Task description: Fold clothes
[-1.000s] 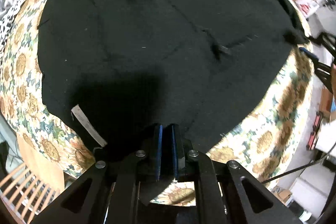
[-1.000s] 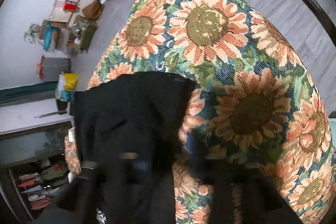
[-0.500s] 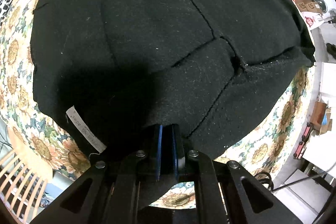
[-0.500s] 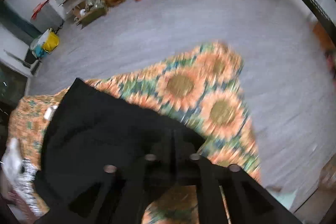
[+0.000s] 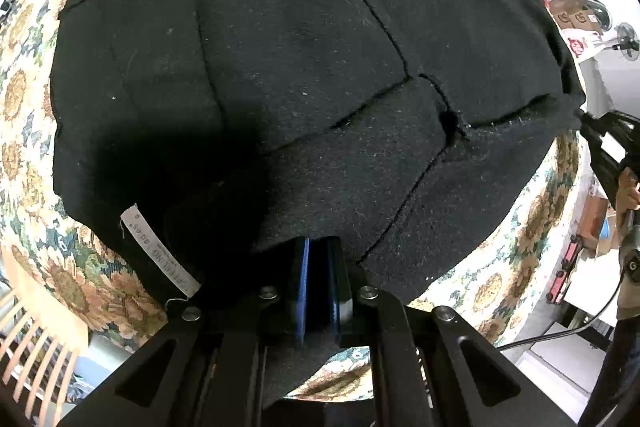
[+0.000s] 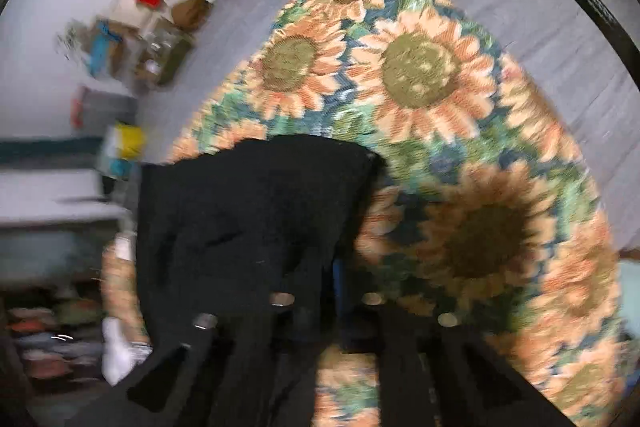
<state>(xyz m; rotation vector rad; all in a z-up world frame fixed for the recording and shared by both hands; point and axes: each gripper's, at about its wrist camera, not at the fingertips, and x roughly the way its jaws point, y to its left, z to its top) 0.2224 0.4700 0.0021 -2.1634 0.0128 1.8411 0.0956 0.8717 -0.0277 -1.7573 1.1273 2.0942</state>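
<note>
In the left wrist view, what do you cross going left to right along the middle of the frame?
Sunflower-patterned woven cloth → black fleece garment → the right gripper at the garment's far corner → a hand holding it.

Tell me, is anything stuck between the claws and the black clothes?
No, nothing visible. The left claw is shut right on the near edge of the black woolly garment, and the right claw pinches its corner. Only the sunflower-patterned tablecloth lies underneath.

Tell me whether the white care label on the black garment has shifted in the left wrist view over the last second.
Barely. The white care label on the black garment sits at the same spot beside the left gripper, over the sunflower cloth.
</note>
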